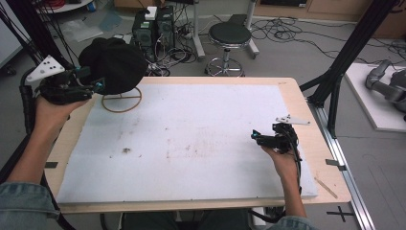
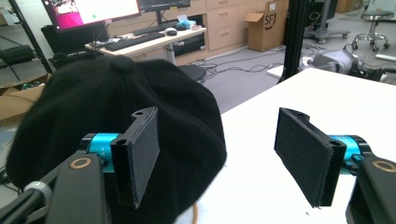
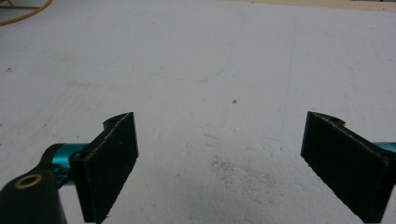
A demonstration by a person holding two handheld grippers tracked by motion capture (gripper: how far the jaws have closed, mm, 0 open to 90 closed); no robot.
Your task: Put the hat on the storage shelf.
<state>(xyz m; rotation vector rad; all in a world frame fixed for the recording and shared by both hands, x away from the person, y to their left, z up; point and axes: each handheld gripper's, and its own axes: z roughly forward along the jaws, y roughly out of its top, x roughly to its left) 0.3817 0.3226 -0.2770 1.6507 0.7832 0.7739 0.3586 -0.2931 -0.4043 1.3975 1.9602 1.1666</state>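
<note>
A black soft hat sits on a gold wire stand whose ring base rests at the far left corner of the white mat. My left gripper, held in a hand at the table's left edge, is right beside the hat's left side. In the left gripper view its jaws stand open; the hat bulges behind the left pad, and only mat shows in the gap. My right gripper hovers low over the mat's right part, open, with bare mat between its pads.
The mat covers a wooden table. Behind the table are a black stool, computer towers and floor cables. A black frame strut rises at the right, with a grey machine part beyond it.
</note>
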